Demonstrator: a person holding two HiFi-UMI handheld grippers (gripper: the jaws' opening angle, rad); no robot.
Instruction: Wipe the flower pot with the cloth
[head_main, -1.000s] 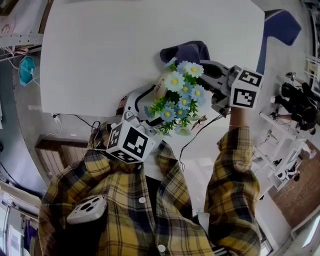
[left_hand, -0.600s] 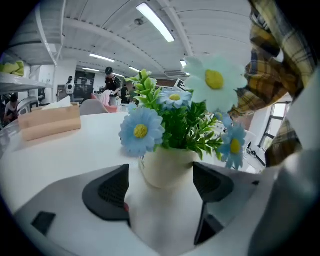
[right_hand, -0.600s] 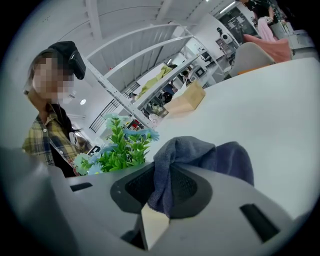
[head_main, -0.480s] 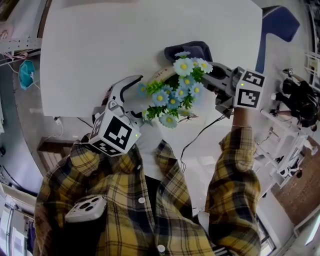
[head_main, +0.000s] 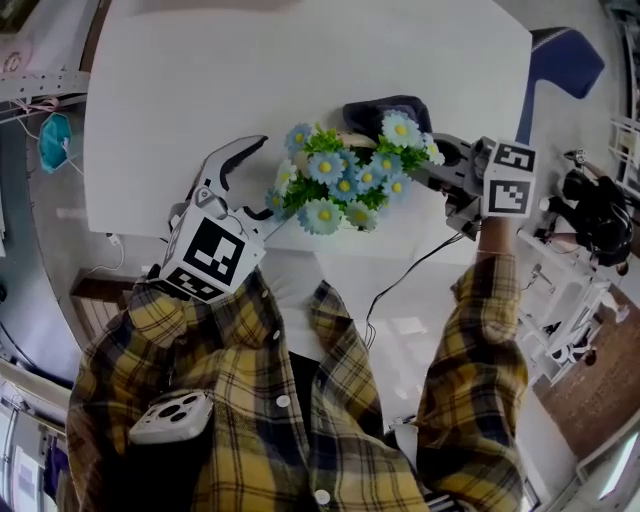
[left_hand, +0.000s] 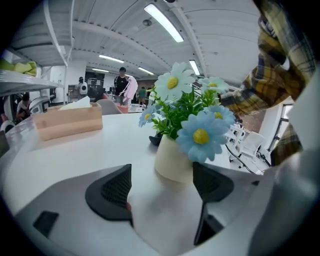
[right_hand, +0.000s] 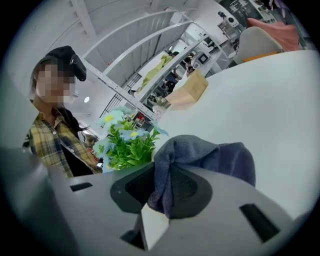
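Flower pot (left_hand: 172, 162) stands upright on the bench (head_main: 200, 100), just ahead of the spread, empty left claw (left_hand: 162, 186), right claw (right_hand: 167, 192) clamps the soft cloth (right_hand: 205, 160); pot looks light, smooth, tippy, so grip its body, not the flowers (left_hand: 200, 135).

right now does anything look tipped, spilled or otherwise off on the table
Nothing stands out. The flower pot stands upright on the table, with nothing spilled. The cloth is pinched in the right gripper, and the left gripper is open, short of the pot.
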